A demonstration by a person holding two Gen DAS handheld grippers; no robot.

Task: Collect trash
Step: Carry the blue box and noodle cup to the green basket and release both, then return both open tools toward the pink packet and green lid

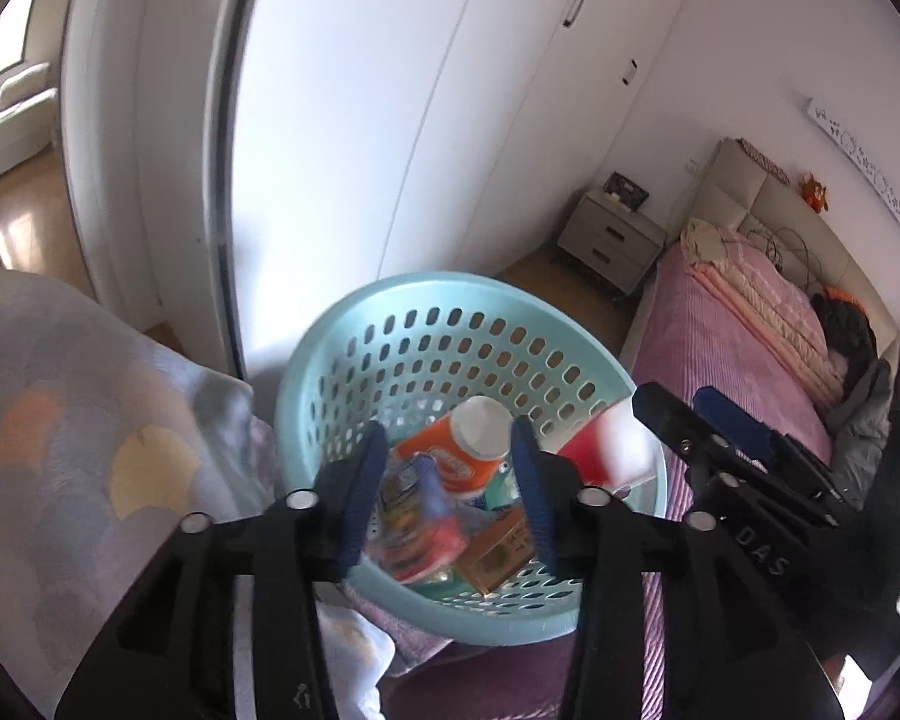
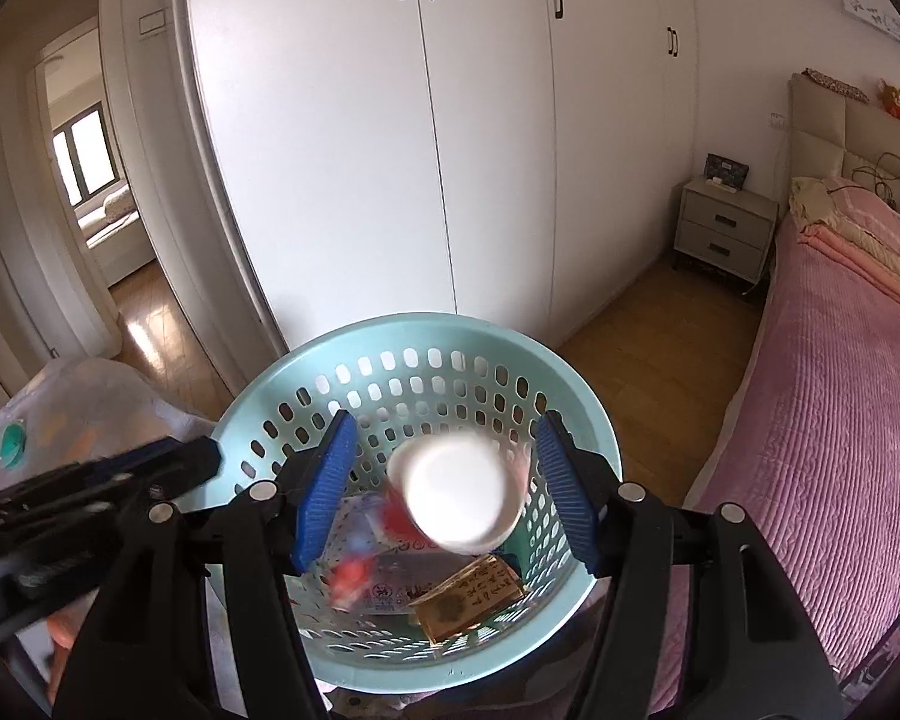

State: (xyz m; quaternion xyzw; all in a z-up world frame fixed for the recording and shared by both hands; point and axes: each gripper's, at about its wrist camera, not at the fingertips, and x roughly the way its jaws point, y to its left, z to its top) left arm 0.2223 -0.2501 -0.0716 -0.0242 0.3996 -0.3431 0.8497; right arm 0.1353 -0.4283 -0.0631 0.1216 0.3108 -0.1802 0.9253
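Note:
A light blue perforated basket sits on the bed and holds trash: an orange cup with a white base, a crumpled wrapper and a brown packet. My left gripper is open above the basket with nothing between its pads. My right gripper is open over the basket; a blurred white and red cup is in the gap between its fingers without touching either, and it shows as a red and white blur at the basket's right rim in the left wrist view.
A pink bedspread runs along the right. A patterned blanket lies at the left. White wardrobe doors stand behind the basket, a grey nightstand in the far corner, and a doorway at the left.

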